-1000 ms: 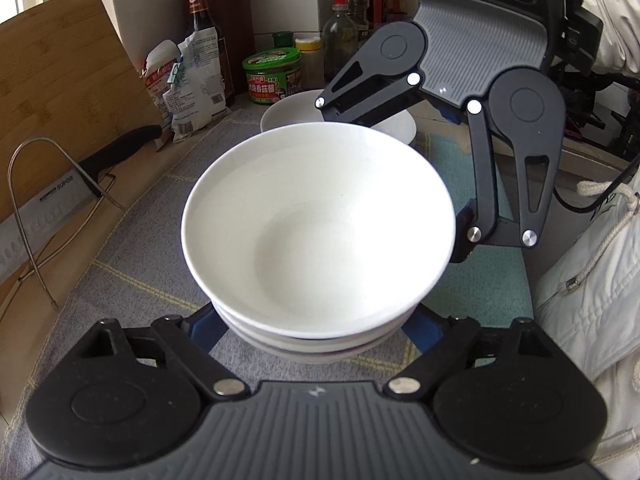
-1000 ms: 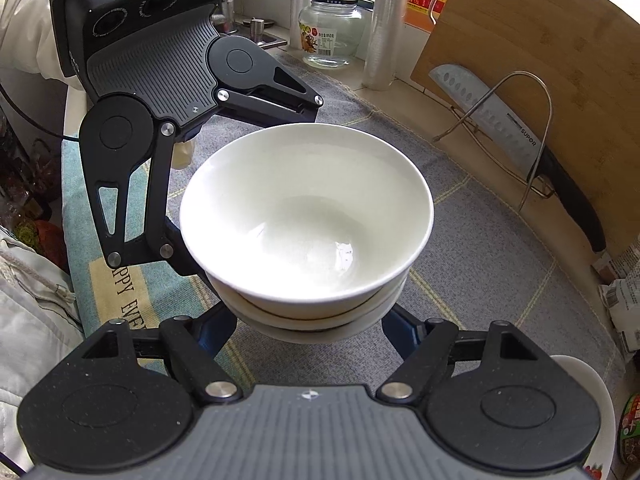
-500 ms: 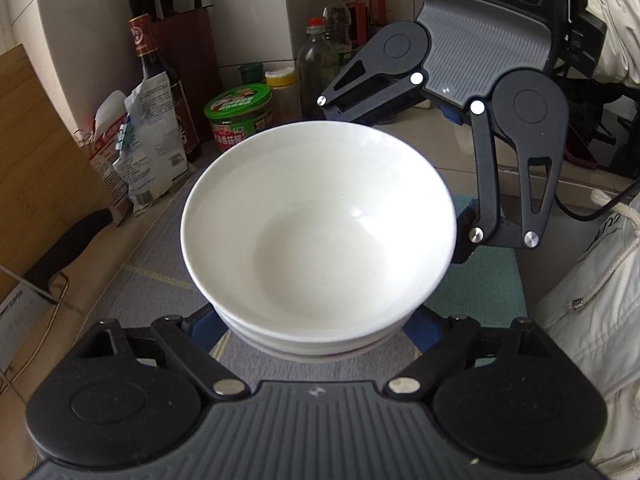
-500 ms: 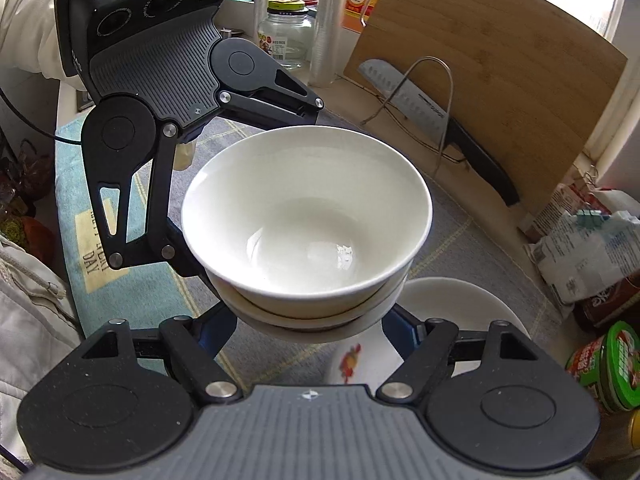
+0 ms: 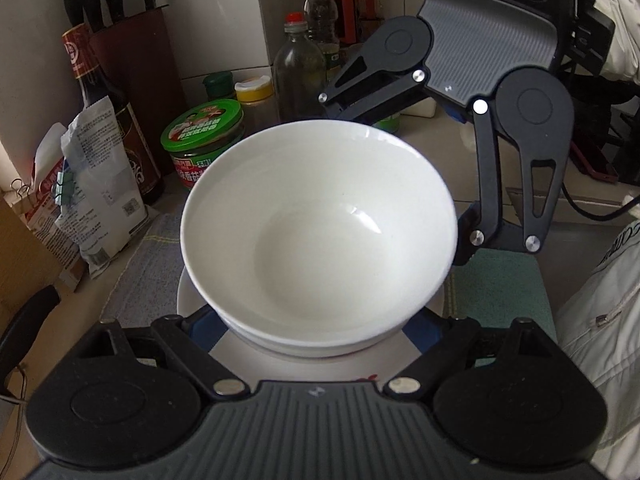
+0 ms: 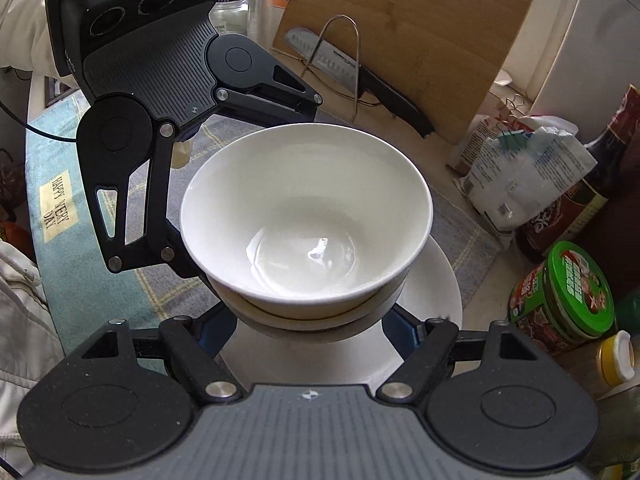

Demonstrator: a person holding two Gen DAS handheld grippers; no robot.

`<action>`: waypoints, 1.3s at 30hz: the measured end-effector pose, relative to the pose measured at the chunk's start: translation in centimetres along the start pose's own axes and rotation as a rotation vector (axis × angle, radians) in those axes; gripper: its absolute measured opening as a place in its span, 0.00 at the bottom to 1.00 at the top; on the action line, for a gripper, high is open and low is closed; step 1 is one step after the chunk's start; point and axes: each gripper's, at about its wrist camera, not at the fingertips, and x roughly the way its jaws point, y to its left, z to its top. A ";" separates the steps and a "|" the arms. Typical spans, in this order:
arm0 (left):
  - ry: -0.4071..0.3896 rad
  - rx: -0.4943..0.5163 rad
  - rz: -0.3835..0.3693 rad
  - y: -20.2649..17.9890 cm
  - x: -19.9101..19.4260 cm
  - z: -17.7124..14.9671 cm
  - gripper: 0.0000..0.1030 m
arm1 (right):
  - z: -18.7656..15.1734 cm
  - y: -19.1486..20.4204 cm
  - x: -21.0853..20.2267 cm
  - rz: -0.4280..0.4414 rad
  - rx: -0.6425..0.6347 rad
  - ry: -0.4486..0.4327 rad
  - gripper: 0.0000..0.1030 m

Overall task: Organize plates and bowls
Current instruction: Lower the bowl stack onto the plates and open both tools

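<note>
Showing only rightward: knife (image 6: pixel 352 70) against board (image 6: pixel 412 36).

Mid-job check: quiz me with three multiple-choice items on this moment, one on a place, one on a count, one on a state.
1. What lies directly under the bowl stack?
A. white plate
B. cutting board
C. green-lidded tub
2. How many bowls are nested in the stack?
A. one
B. two
C. four
3. How is the stack held?
A. resting free
B. by one hand-held gripper
C. by both

A: the white plate shows beneath it.
B: a second rim sits under the top bowl.
C: the left hand-held gripper and right hand-held gripper clamp opposite sides.
</note>
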 end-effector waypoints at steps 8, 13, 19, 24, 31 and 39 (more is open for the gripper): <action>0.024 -0.023 -0.007 0.7 1.6 0.2 0.88 | -0.9 -1.4 1.2 0.016 0.025 0.008 0.80; 0.021 -0.038 -0.005 1.0 1.6 0.6 0.88 | -0.8 -1.8 1.1 0.017 0.027 0.006 0.80; 0.019 -0.070 -0.006 1.1 1.6 0.3 0.89 | -0.8 -1.6 0.7 0.019 0.032 -0.007 0.81; -0.004 -0.054 0.044 0.5 1.0 -0.1 0.96 | -0.9 -1.6 0.2 0.026 0.056 -0.033 0.98; -0.054 -0.142 0.135 -0.2 -1.3 -1.4 0.96 | -1.3 -1.6 0.1 0.000 0.076 -0.031 1.00; -0.227 -0.288 0.381 -1.1 -6.9 -3.2 0.99 | -1.2 -0.2 -0.3 -0.085 0.164 -0.003 1.00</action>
